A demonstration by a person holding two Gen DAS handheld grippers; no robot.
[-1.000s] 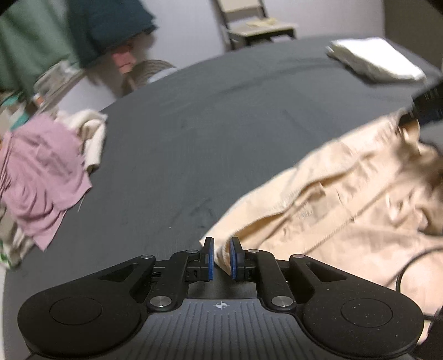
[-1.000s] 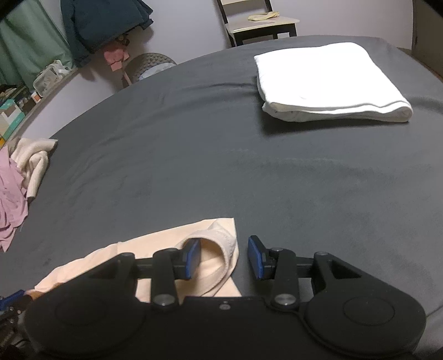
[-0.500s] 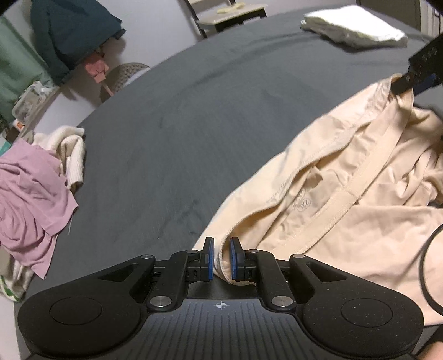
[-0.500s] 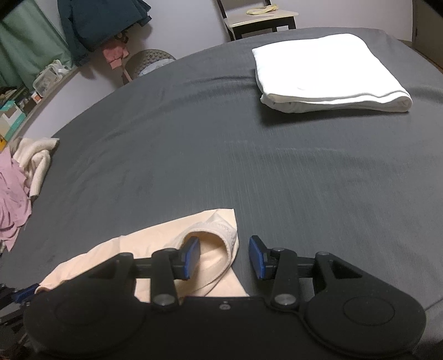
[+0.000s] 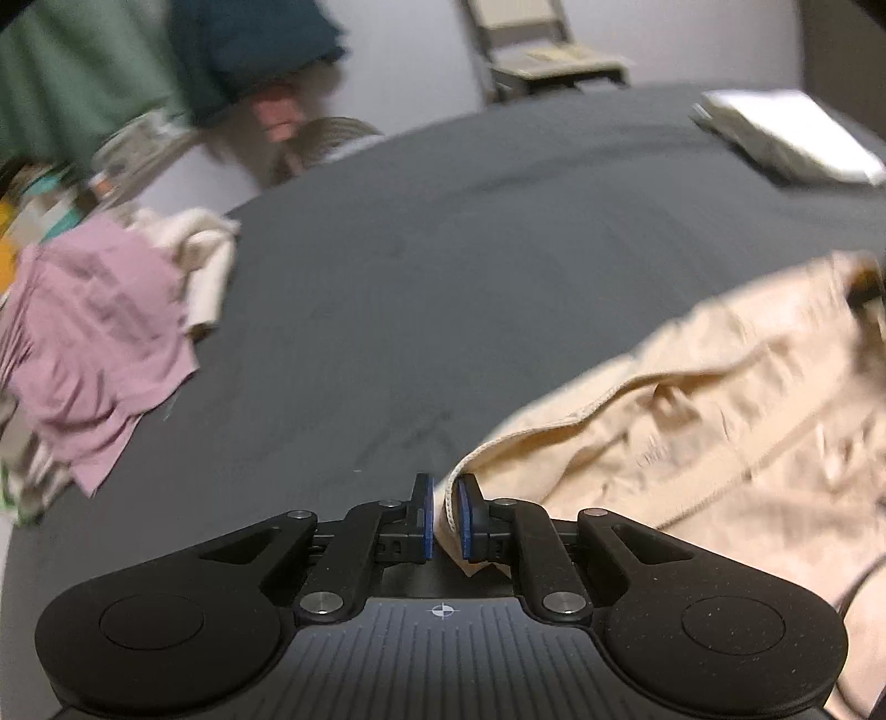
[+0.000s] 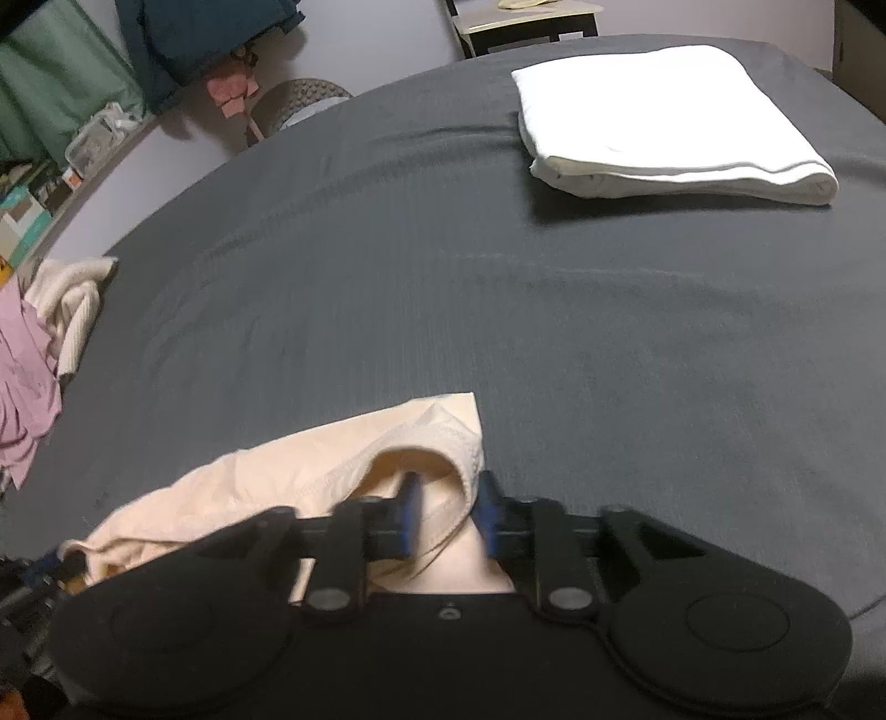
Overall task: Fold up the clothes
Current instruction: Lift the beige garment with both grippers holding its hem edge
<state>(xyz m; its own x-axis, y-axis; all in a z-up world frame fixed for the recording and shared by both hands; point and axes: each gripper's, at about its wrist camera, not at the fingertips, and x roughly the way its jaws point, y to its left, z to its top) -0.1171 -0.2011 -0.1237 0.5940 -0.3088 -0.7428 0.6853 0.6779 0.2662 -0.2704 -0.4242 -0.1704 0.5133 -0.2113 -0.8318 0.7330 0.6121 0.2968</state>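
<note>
While two grippers are seen, one per view, only one peach garment [image 5: 692, 421] is being worked, spread on the dark grey bedcover [image 5: 443, 266]. The left gripper [image 5: 444, 518] is closed narrowly, with a hem corner of the garment pinched between its blue pads [image 5: 423, 518]. The right gripper [image 6: 446, 515] is narrowed on another edge of the garment [image 6: 310, 471], a fold of cloth being caught between its fingers, though these are motion-blurred. One folded white towel [image 6: 664, 138] is seen at 1 o'clock in the right view, well apart. One pink garment [image 5: 94, 332] and one cream garment [image 5: 205, 260] are piled together at 9 o'clock of the left view, partly cut off by the frame. One chair [image 5: 548, 50] is seen at 12 o'clock, its top cut off. The left view is blurred throughout, so the far end of the peach garment is hard to make out.
</note>
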